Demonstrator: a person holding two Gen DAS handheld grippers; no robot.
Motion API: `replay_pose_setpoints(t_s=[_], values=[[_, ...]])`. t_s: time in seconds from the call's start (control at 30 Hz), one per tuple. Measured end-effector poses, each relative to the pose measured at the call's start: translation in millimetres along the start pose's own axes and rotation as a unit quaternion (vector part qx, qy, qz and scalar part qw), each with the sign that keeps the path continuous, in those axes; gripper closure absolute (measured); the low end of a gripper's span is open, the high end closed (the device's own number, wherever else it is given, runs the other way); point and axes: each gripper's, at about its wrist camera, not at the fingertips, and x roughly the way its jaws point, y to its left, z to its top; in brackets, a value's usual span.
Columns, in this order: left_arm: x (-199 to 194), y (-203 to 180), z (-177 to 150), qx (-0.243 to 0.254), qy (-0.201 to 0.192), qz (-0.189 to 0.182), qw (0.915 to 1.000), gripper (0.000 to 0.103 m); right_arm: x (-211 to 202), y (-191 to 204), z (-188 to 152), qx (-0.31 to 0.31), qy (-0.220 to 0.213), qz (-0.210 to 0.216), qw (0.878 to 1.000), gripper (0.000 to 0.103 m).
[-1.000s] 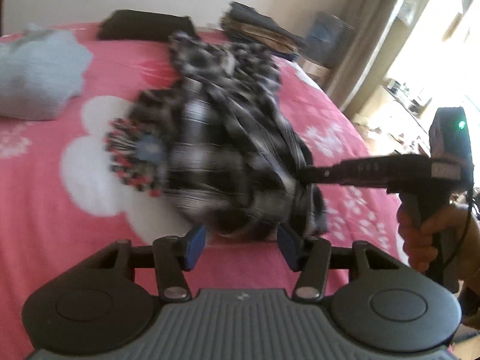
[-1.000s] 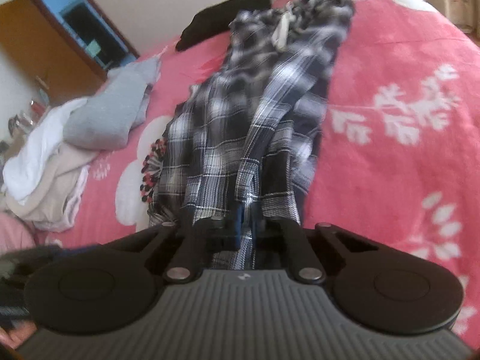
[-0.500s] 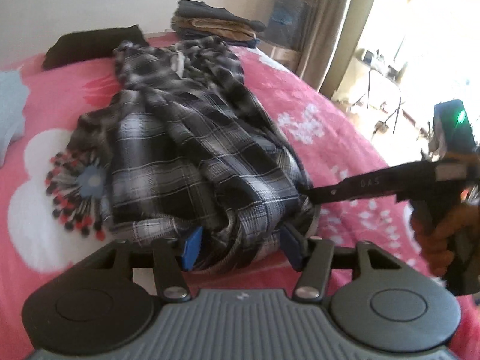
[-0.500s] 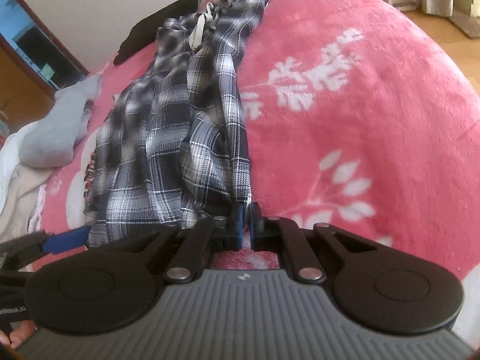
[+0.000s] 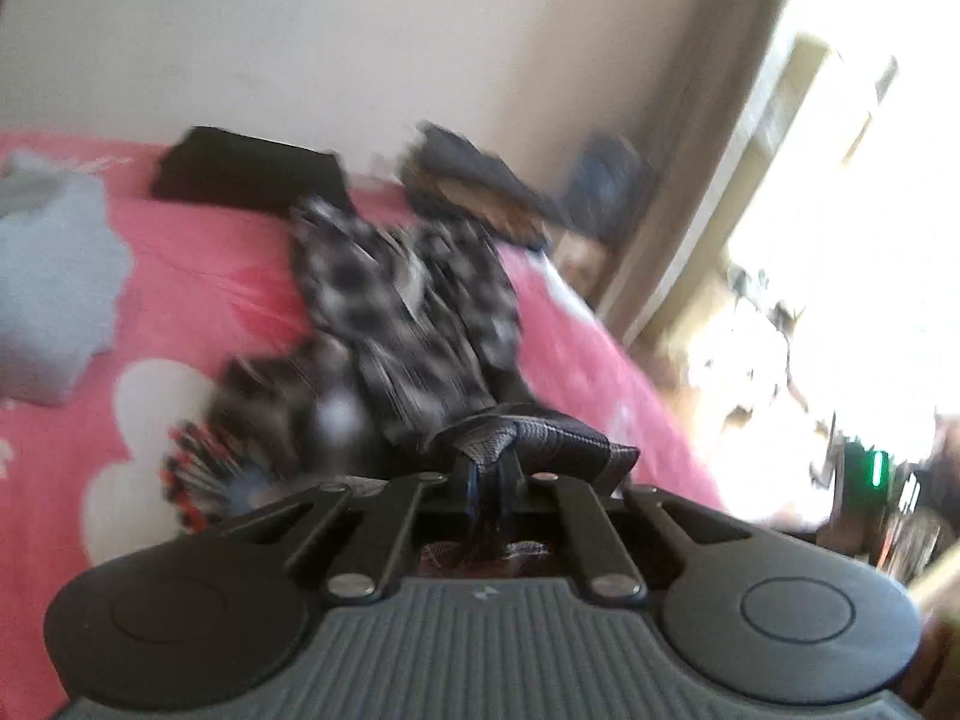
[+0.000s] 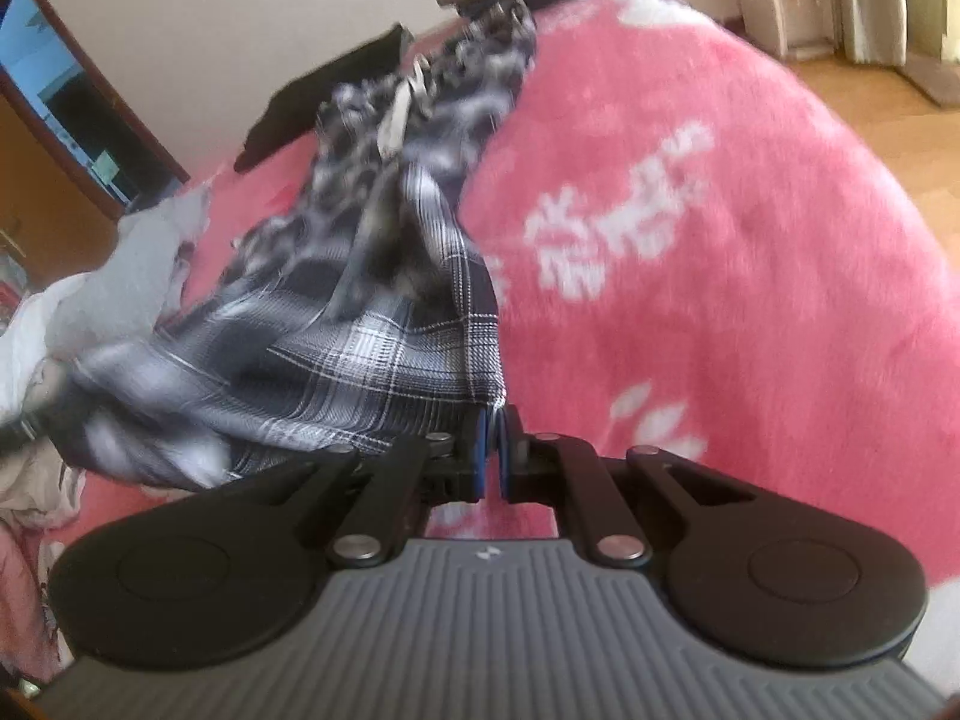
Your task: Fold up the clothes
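Left gripper (image 5: 489, 480): black two-finger tool with blue pads. The jaws have just been closing and are now pinched together on a bunched fold of the black, grey and white plaid woven shirt (image 5: 408, 330); the cloth is seen gathered between the pads and raised off the bedding at that end.

Right gripper (image 6: 493, 450): same make. The jaws are pressed nearly together on the near hem corner of the plaid shirt (image 6: 384, 324), which is held taut and lifted toward the camera.

Plaid shirt: stretched lengthwise across the middle of the bed, its near edge held at two places by the grippers, its far end lying close to the wall. Much of it is blurred in both views; a pale label or tie is seen near its far end.

Pink fleece blanket with white flower and leaf print (image 6: 690, 240): spread over the bed under the shirt.

Light blue-grey soft garment (image 5: 54, 288): laid on the blanket well to the left of the shirt.

Flat black folded garment (image 5: 246, 171): set at the far edge of the bed, just beyond the shirt.

Stack of dark and tan folded clothes (image 5: 474, 186): placed at the far corner of the bed.

Beige curtain (image 5: 696, 168): hung beside a bright window.
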Motion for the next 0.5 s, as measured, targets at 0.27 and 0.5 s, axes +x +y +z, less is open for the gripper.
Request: replay_pose_setpoints(t_s=[0.27,0.5], values=[[-7.8,96.5,45.2,-0.110,-0.081,0.126,0.9825,0.096,-10.4,-29.4,29.4,0.004,-0.041,-0.049,0.998,0.101],[29.2,155.3,43.7,-0.187,-0.031,0.159,0.9689,0.065,23.2,-56.5,42.2,0.027,-0.020,-0.076,0.997,0.097]])
